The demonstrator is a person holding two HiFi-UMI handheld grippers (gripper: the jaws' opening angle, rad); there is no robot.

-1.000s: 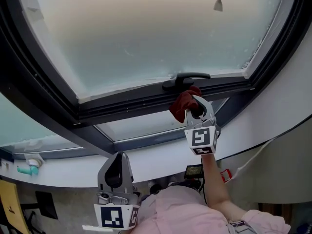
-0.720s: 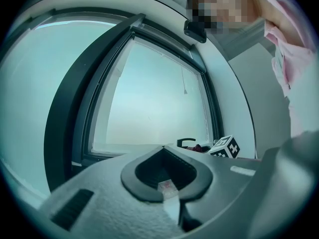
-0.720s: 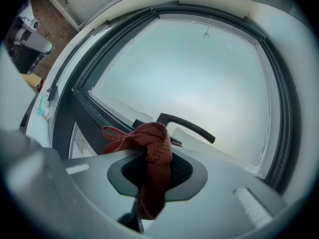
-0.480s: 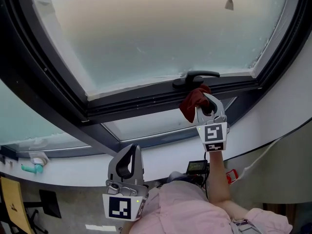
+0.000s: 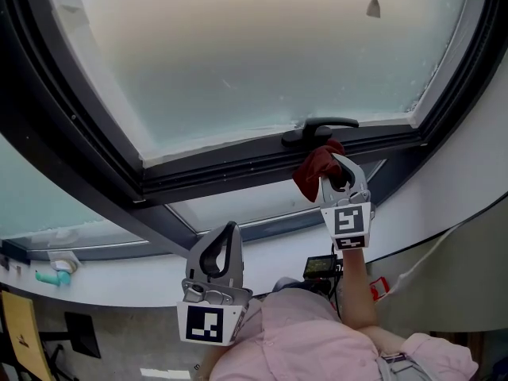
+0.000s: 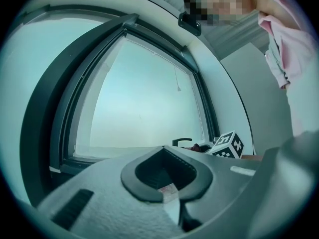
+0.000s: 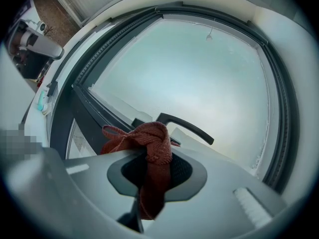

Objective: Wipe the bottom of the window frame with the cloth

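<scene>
Your right claw point(image 5: 336, 179) is clamped on the bunched dark red knitted cloth point(image 5: 311, 170), which sits against the dark grey bottom window frame point(image 5: 230, 173), right of centre, just below the black lever handle point(image 5: 321, 125). If you sweep upward, the loose bunch may snag that handle or drag out of the narrow pinch. Your left claw point(image 5: 216, 259), closed on nothing, sits higher in the frame than half a second ago. The right one has barely shifted.
</scene>
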